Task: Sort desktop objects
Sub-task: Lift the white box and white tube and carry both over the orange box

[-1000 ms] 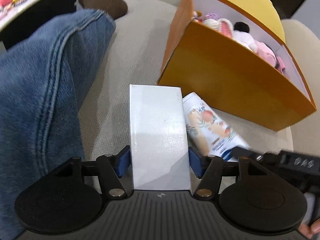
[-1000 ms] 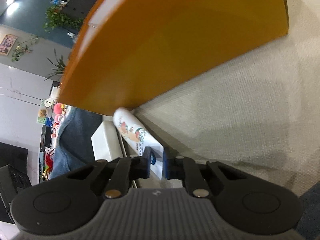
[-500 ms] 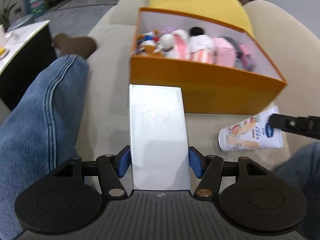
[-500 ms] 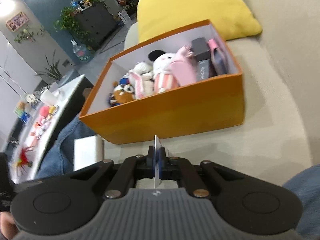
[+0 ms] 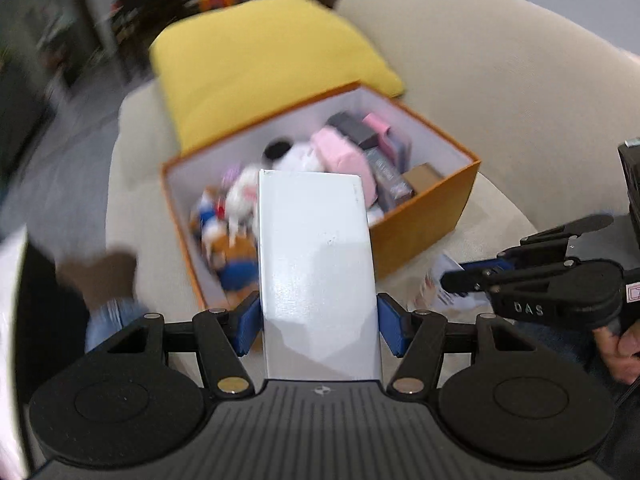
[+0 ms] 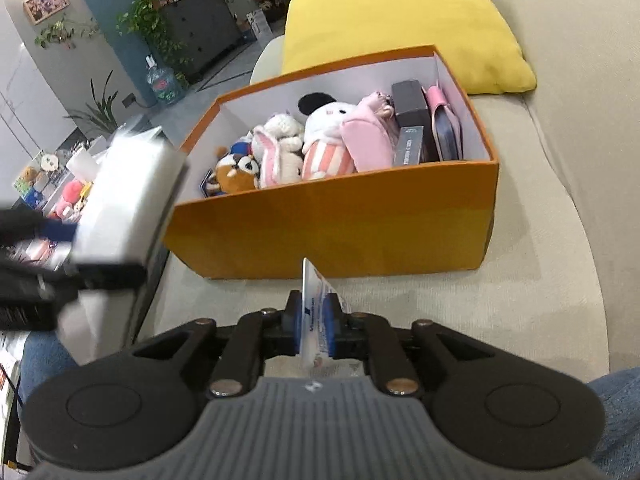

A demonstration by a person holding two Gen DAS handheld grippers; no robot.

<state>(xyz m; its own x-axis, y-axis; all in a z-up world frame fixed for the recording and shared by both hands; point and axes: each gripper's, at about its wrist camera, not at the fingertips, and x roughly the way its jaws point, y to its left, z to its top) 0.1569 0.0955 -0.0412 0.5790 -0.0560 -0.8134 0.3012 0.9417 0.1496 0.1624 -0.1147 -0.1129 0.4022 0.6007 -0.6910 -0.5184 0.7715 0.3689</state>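
Gripping a white box point(image 5: 316, 264), the left tool point(image 5: 318, 322) hovers near the orange box point(image 6: 332, 220); the right tool point(image 6: 312, 320), opening, pinches a tube point(image 6: 316, 304).

A yellow cushion point(image 6: 404, 20) is propped on the beige sofa point(image 6: 552, 208); a dark cabinet point(image 6: 196, 32) topped with leafy plants point(image 6: 156, 12) is seen against the far wall; a water bottle point(image 6: 162, 80) is set on the floor nearby; a framed picture point(image 6: 42, 4) is hung above.

Your right hand-held gripper point(image 6: 314, 320), jaws opening, pinches a flattened tube point(image 6: 316, 322) before the orange box point(image 6: 340, 216) of plush toys point(image 6: 280, 148) on the sofa point(image 6: 540, 240).
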